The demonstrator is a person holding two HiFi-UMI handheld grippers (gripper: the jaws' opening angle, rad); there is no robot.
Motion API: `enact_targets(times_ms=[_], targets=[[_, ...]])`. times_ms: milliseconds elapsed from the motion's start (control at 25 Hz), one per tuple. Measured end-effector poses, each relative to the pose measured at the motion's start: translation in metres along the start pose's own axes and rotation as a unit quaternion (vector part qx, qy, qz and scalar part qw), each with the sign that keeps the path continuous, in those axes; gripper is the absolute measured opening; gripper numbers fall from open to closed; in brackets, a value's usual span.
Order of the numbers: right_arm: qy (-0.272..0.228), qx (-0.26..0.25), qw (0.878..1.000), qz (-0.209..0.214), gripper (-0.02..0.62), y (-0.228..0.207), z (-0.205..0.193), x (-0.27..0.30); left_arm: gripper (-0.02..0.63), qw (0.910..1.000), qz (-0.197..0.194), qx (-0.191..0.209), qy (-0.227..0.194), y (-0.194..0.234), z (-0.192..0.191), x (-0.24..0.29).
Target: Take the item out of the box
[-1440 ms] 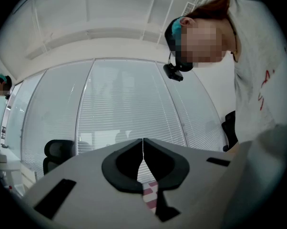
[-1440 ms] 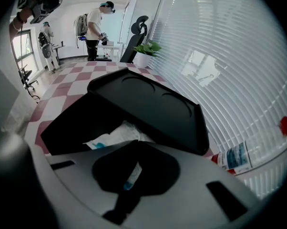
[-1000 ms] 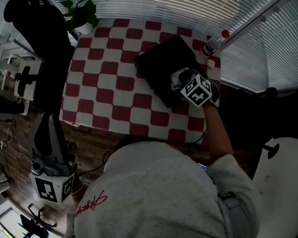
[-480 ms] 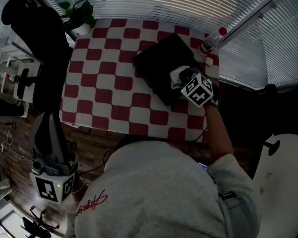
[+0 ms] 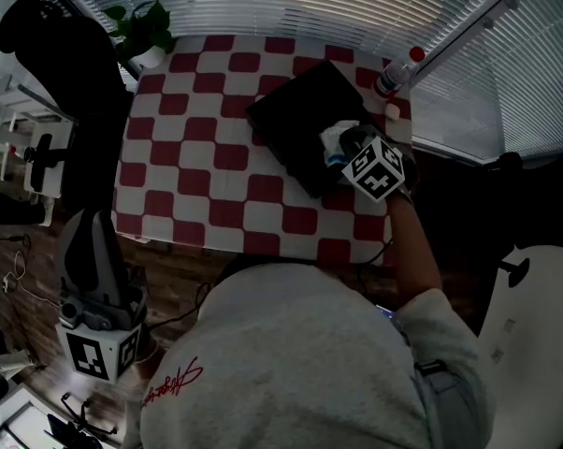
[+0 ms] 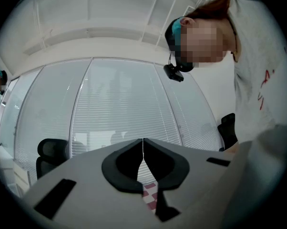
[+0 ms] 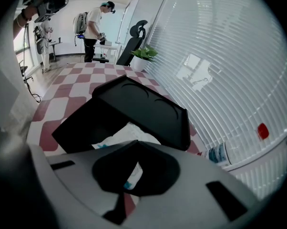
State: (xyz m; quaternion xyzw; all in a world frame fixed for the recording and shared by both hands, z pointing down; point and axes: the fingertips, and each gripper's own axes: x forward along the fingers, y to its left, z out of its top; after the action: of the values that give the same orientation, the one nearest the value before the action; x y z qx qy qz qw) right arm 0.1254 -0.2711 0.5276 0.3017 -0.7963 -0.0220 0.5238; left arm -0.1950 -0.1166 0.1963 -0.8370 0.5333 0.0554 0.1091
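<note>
Black flat box (image 5: pixel 295 120): lid raised, on red-and-white checked tablecloth (image 5: pixel 197 157).
White crinkled packet (image 5: pixel 334 141): inside box, near edge.
Right gripper (image 5: pixel 345 154): clenched on packet.
Left gripper (image 5: pixel 94 251): jaws together, empty, beside table.

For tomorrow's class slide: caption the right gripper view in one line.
Right gripper shut on a white packet at the open black box.

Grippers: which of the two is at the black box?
The right gripper, over the open black box on the checked table, close to the white item. The left gripper is off the table, over the floor, shut, holding nothing.
</note>
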Motion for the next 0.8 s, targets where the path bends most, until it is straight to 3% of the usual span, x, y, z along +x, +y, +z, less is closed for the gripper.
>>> enact_targets(times_ms=[800], targets=[[0.009, -0.023, 0.999, -0.031, 0.011, -0.001, -0.003, -0.013, 0.017, 0.9999, -0.015, -0.006, -0.003, -0.006, -0.001, 0.009]])
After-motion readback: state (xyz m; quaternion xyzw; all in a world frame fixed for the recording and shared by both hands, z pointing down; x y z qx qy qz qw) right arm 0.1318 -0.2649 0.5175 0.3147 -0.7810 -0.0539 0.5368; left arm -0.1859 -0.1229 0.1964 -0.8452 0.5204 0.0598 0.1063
